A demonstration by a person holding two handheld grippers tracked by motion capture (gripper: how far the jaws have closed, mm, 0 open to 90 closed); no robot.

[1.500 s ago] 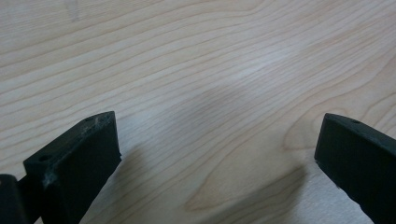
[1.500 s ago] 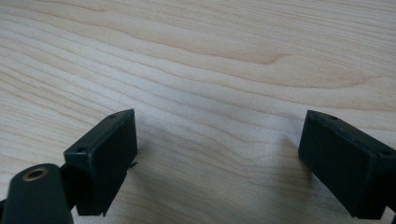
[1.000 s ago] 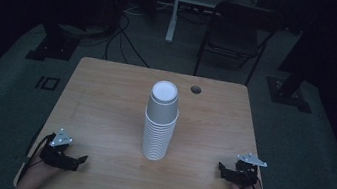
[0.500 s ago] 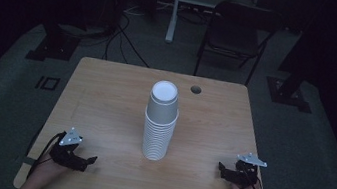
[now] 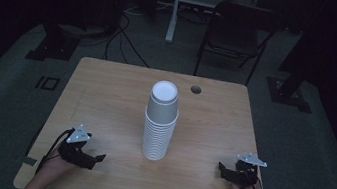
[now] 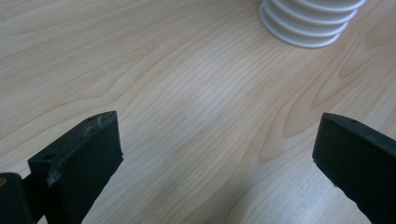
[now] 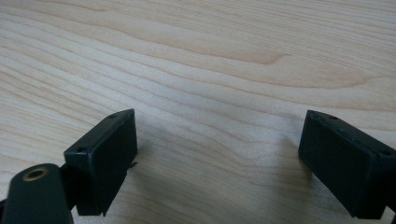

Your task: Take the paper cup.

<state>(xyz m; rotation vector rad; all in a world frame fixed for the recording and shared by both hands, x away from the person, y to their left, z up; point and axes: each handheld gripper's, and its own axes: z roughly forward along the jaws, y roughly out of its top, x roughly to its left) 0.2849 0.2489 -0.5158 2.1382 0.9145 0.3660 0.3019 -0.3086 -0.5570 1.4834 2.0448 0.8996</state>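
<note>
Inspector A: Wood-grain table (image 5: pixel 105 95) is noted, dark room behind. Stack of white paper cups (image 5: pixel 160 123) is seen upright at centre, well apart from both tools.

Inspector B: Left gripper (image 5: pixel 89 157) and right gripper (image 5: pixel 224 170) are recorded with jaws spread wide, nothing held. Cups are judged light, thin-walled, easily crushed; the top cup is best taken gently below its rim.

Light wood-grain tabletop (image 5: pixel 105 95) — smooth, faint sheen. Tall stack of white paper cups (image 5: pixel 160 123) — matt, ribbed by rolled rims. Left hand-held gripper (image 6: pixel 219 154) and right hand-held gripper (image 7: pixel 219 154): black matt plastic, edges scuffed.
</note>
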